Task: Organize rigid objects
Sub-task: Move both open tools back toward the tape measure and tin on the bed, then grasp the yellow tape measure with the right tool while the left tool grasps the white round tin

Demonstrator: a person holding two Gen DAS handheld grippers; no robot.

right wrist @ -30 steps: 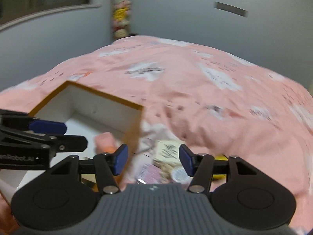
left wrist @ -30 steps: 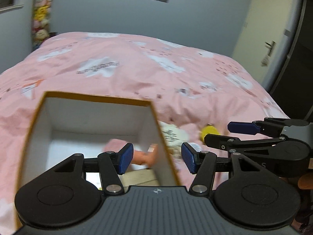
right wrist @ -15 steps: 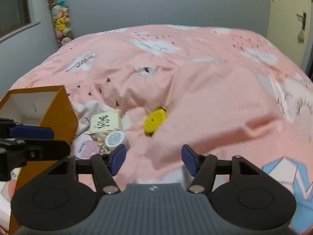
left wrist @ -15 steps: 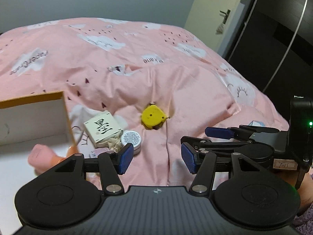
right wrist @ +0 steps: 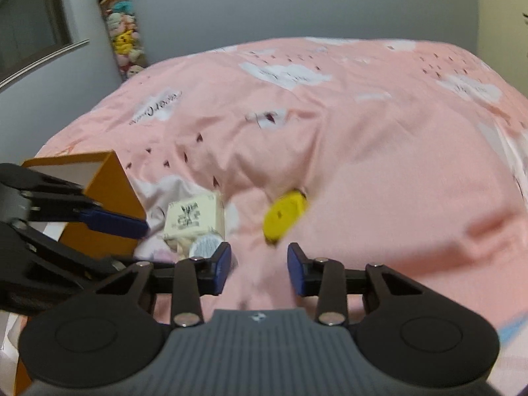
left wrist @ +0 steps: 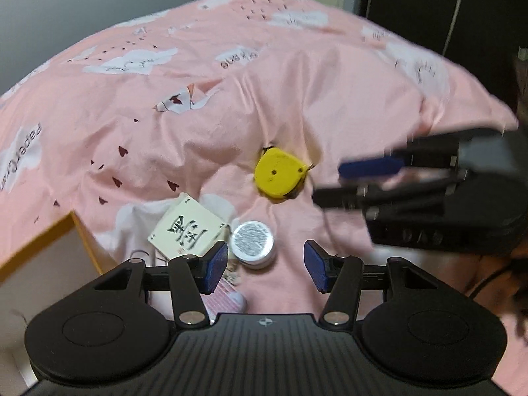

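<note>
Bedding in pink with white clouds covers the bed (left wrist: 138, 125), and the loose things lie in a dip near its front edge. The yellow tape measure (left wrist: 279, 175) rests on its side in a fold; nearer the camera a cream box (left wrist: 186, 229) with a black character sits beside a round silver tin (left wrist: 252, 241), the 2 almost touching. The orange box (right wrist: 110, 211), white inside, stands at the left, just beside the cream box. The left tool (left wrist: 265, 269) hovers over the tin with its jaws apart and nothing between them. The right tool (right wrist: 258, 270) has just been closing its jaws, yet they are still parted and empty, just short of the tape measure. Plush toys (right wrist: 120, 29) hang in the far corner.
</note>
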